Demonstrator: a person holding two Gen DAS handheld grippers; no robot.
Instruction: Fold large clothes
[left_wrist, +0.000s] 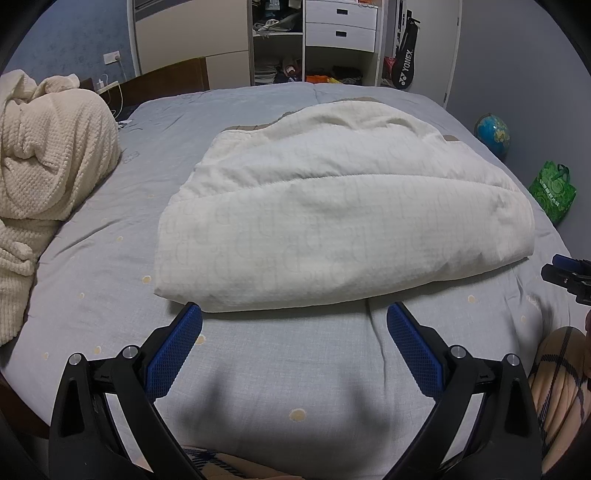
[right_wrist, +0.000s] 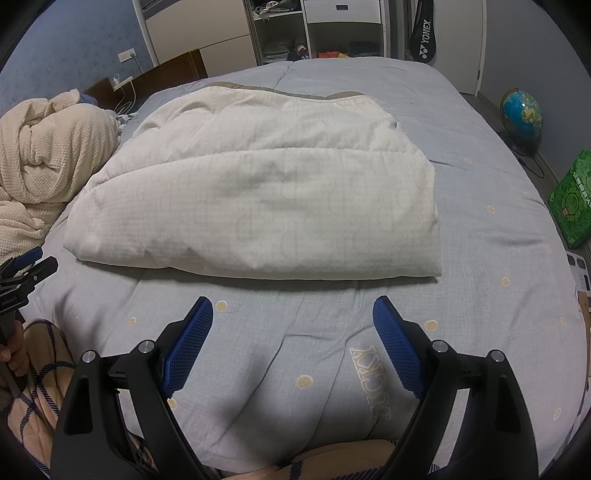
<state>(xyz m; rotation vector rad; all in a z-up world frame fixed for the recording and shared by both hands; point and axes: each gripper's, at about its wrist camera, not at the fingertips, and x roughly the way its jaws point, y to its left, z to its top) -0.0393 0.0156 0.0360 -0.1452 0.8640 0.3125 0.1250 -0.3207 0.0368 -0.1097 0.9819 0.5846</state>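
A large white quilted garment (left_wrist: 332, 218) lies folded into a thick pad on the blue-grey bed (left_wrist: 110, 258); it also shows in the right wrist view (right_wrist: 266, 199). My left gripper (left_wrist: 293, 314) is open and empty, its blue fingertips just short of the garment's near folded edge. My right gripper (right_wrist: 293, 308) is open and empty, a little back from the near edge. The right gripper shows at the right edge of the left wrist view (left_wrist: 565, 275), and the left gripper at the left edge of the right wrist view (right_wrist: 26, 271).
A cream knitted blanket (left_wrist: 44, 177) is heaped at the bed's left side. A globe (right_wrist: 521, 114) and a green bag (right_wrist: 572, 199) stand on the floor to the right. A wardrobe (left_wrist: 314, 40) and a racket bag (left_wrist: 404, 62) stand beyond the bed.
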